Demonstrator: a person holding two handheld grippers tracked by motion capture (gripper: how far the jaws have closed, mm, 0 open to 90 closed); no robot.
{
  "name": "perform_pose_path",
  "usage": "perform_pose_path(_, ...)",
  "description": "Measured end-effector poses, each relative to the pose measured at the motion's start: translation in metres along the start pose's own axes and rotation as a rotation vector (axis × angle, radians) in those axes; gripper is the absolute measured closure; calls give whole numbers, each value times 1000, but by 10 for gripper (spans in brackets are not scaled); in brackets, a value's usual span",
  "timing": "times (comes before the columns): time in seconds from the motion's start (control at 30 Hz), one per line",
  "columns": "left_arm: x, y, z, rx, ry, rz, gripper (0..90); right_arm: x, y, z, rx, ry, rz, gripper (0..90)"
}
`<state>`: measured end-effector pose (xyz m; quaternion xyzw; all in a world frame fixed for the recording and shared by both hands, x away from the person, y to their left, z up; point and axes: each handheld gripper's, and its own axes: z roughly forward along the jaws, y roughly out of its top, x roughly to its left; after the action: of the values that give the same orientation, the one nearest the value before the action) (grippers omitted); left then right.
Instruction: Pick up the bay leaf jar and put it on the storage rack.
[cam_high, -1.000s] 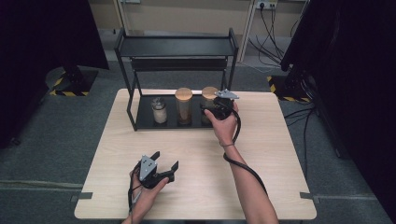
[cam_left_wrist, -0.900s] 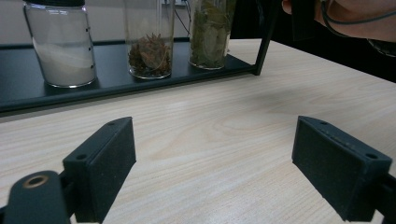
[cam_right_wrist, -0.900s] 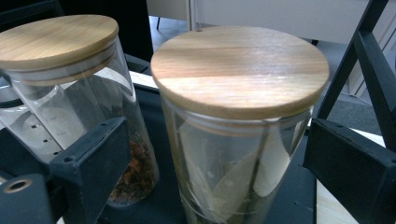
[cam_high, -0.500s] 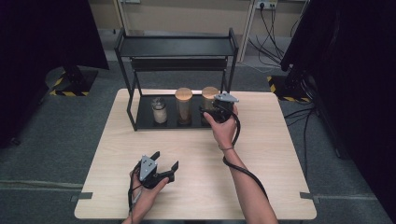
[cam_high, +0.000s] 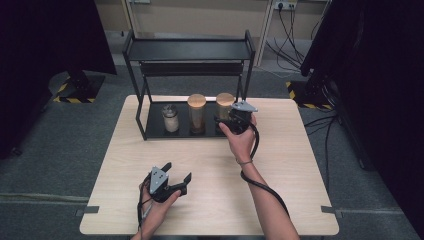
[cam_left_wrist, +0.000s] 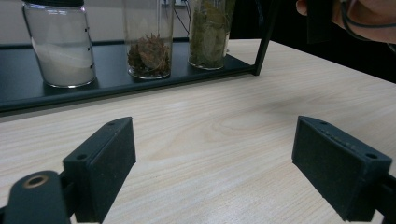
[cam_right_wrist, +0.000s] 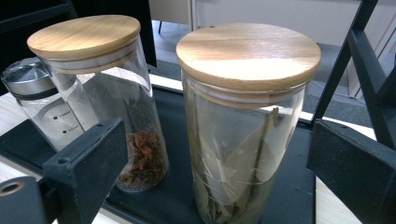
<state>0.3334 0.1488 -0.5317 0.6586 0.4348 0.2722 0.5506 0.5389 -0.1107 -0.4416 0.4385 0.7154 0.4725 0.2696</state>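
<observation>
High view, left to right. At 7 o'clock on the pale wooden counter (cam_high: 300, 165), the left gripper (cam_high: 176, 181) rests low in the person's hand, its fingers (cam_left_wrist: 100, 172) spread wide and holding nothing. At 12 o'clock stands the black metal two-tier rack (cam_high: 187, 50); its bottom tray carries three containers in a row: a short glass shaker with a silver cap (cam_high: 171, 118), a tall glass jar with a wooden lid and reddish-brown dried contents (cam_high: 197, 113), and, at the right end beside the rack's post, a tall glass jar of dried bay leaves with a wooden lid (cam_high: 224, 104). The right gripper (cam_high: 223, 123) hovers at this last jar, just in front of it; in the right gripper view its fingers (cam_right_wrist: 88, 172) stand wide apart, one on each side of the glass body (cam_right_wrist: 243, 154), not yet touching.

Judged step: closing on the bay-leaf jar. For a sound grasp, advance until the pads sit squarely on the wall below the lid, keeping clear of the neighbouring jar at 9 o'clock and the post at 3 o'clock; close gently, then lift straight up before drawing the jar out from under the upper shelf.
</observation>
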Motion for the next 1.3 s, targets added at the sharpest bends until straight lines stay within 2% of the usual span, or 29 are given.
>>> perform_pose_path(0.3,0,0,0,0,2,1,130,-1,-2,-6,6,12,9,49)
perform_pose_path(1.3,-1,0,0,-2,4,8,131,1,-14,-25,33,58,-8,40)
